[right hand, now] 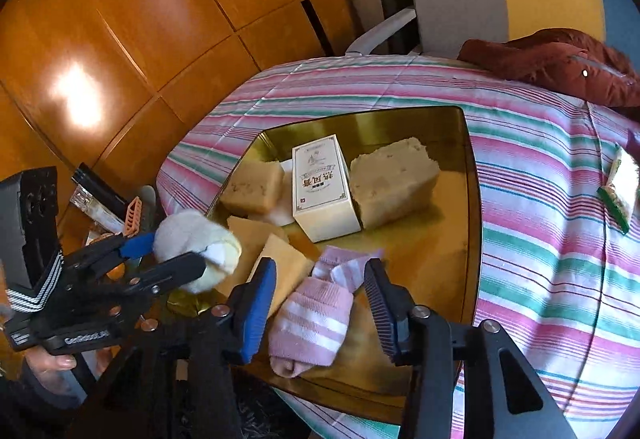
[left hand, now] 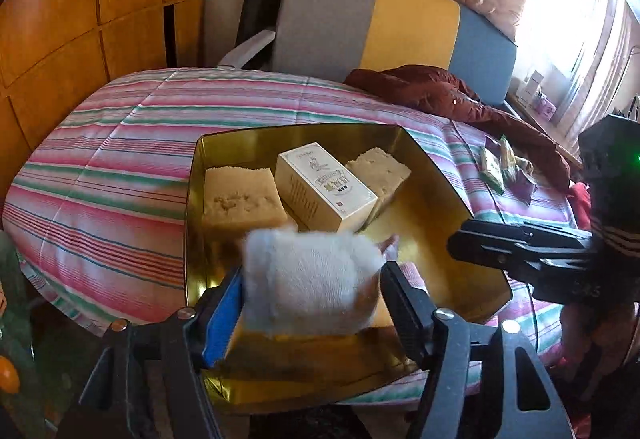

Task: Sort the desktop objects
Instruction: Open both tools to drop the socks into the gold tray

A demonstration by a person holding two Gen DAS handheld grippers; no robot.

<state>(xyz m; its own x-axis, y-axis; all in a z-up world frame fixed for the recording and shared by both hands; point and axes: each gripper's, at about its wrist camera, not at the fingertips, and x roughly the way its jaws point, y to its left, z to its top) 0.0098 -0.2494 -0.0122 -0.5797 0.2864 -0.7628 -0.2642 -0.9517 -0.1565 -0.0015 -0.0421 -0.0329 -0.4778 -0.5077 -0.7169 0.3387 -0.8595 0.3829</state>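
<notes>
A gold tin tray [right hand: 460,127] is sitting on the striped bedspread, holding a cream printed carton [right hand: 322,187] lying flat between two pale, crumbly blocks [right hand: 394,183] [right hand: 252,187]. A rolled white sock [left hand: 308,275] is hanging pinched over the tray's near edge, while a pink sock with white stripes [right hand: 310,311] is lying crumpled on the tray floor beside a tan flat piece [right hand: 280,263]. Small green-and-white packets [left hand: 500,165] are lying on the cover, well apart from the tray
</notes>
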